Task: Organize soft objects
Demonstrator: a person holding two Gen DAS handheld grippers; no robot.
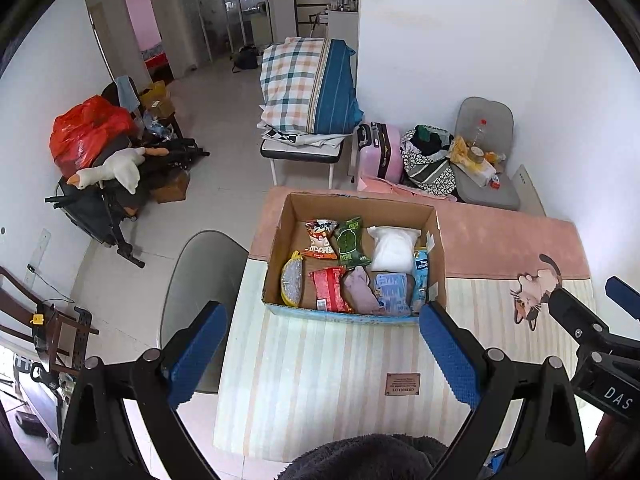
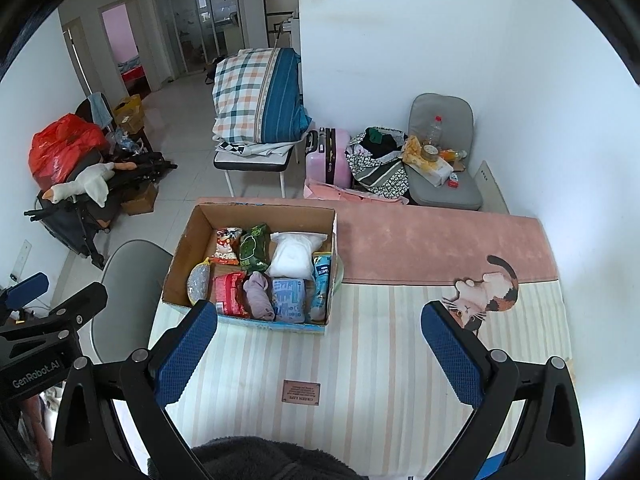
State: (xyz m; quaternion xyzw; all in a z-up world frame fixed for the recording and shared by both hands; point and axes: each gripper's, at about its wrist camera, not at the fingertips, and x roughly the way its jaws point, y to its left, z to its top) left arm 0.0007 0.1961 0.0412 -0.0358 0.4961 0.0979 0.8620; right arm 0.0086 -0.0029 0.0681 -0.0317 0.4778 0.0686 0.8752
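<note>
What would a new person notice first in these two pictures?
First, the open cardboard box on the striped mat, filled with soft packets, among them a white bag and a red packet. Next, the cat picture to the right of the box. Both tools, left tool and right tool, hang open above the mat.

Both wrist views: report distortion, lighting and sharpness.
Left wrist: strong fisheye bending, black corners; even daylight, the box sharp, the left gripper open. Right wrist: same curvature, the white wall bright without glare; the right gripper open and crisp.
</note>
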